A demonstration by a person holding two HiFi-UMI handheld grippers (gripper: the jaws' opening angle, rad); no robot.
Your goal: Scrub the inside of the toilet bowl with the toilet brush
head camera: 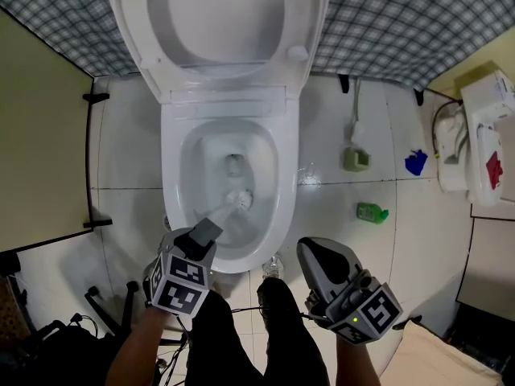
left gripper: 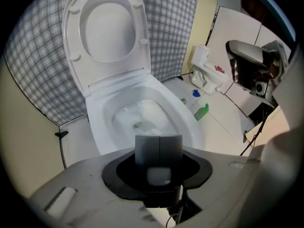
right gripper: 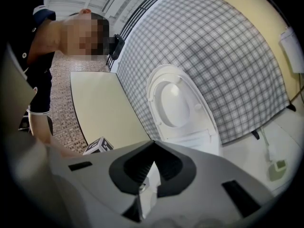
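Scrubbing step in hand: left gripper [head camera: 206, 233] clamped on grey handle of toilet brush [head camera: 239, 199], bristle head down inside toilet bowl [head camera: 172, 163], near drain. Next move likely calls for sweeping head round bowl wall with firm grip. Right gripper [head camera: 312, 252] idle beside bowl, jaws together, empty. Count: one brush, one bowl, two grippers, one green bottle [head camera: 372, 212] on floor

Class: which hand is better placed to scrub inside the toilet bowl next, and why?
Left. The left gripper is clamped on the toilet brush, whose head is down inside the toilet bowl. The right gripper is shut, empty and off beside the bowl's front.
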